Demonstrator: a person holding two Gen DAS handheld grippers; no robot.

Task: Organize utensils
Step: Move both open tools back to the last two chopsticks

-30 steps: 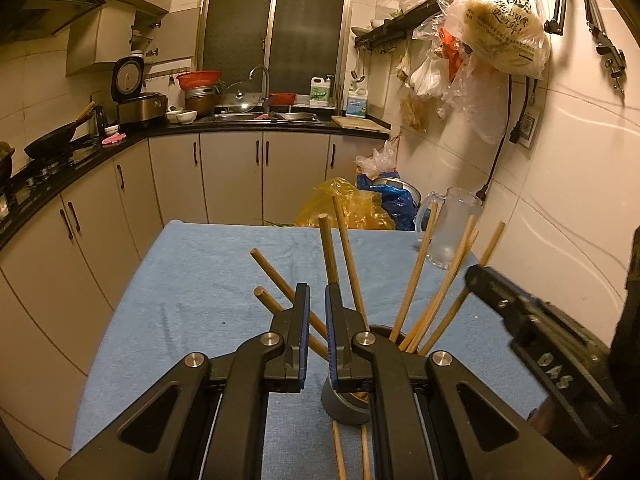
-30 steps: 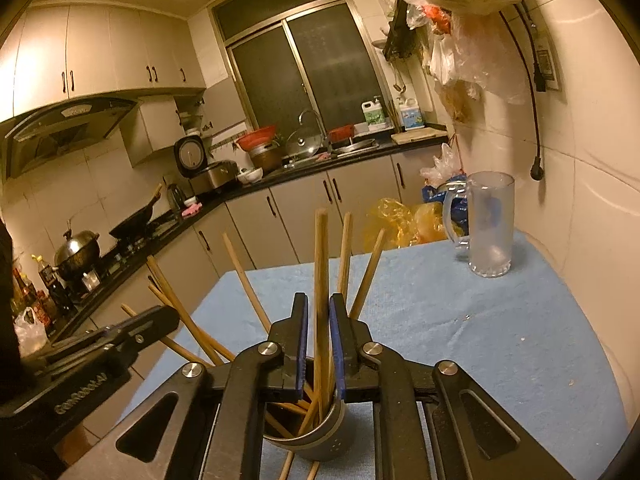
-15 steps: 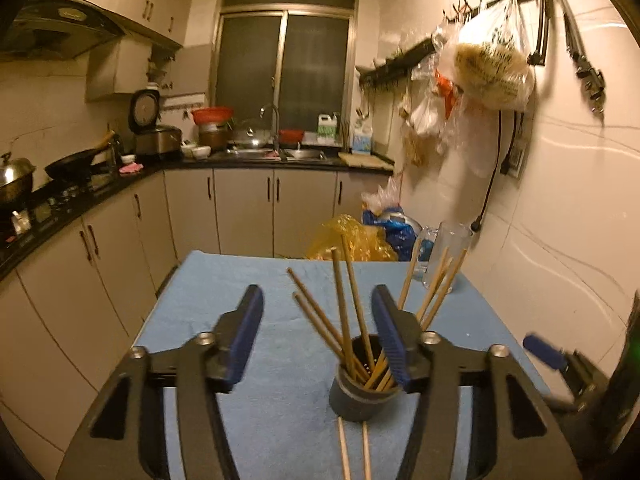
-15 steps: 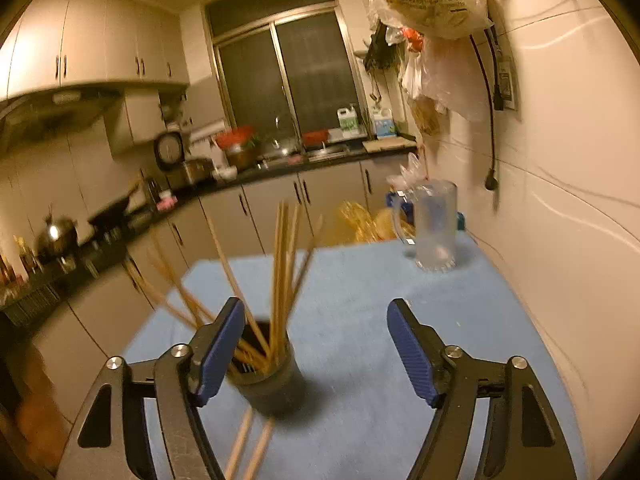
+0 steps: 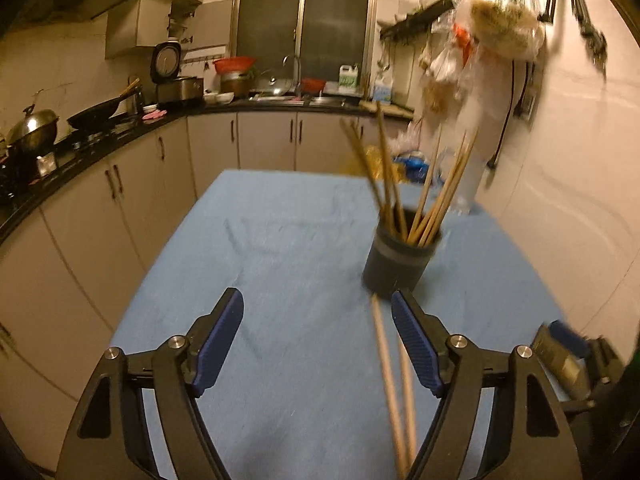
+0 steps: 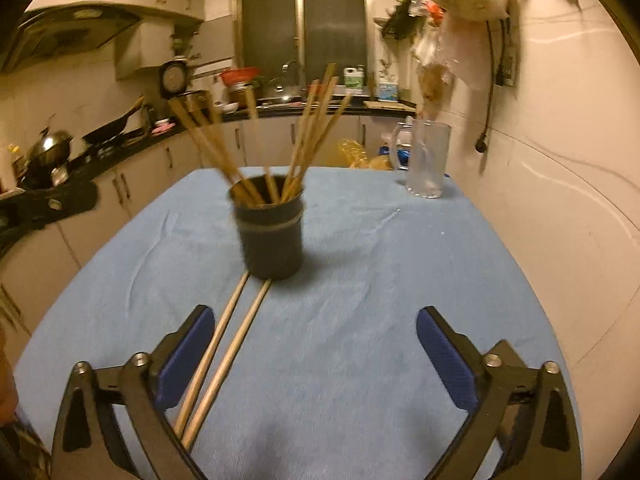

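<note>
Both grippers, left (image 5: 316,332) and right (image 6: 314,344), have just been opening (now wide, empty) and sit farther back from the chopstick holder (image 6: 272,236).

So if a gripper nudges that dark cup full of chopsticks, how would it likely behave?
The dark cup probably tips easily: its chopsticks stand tall and splay beyond the rim. It likely drags rather than slides on the blue cloth. Two loose chopsticks lie against its base and would probably roll.
</note>
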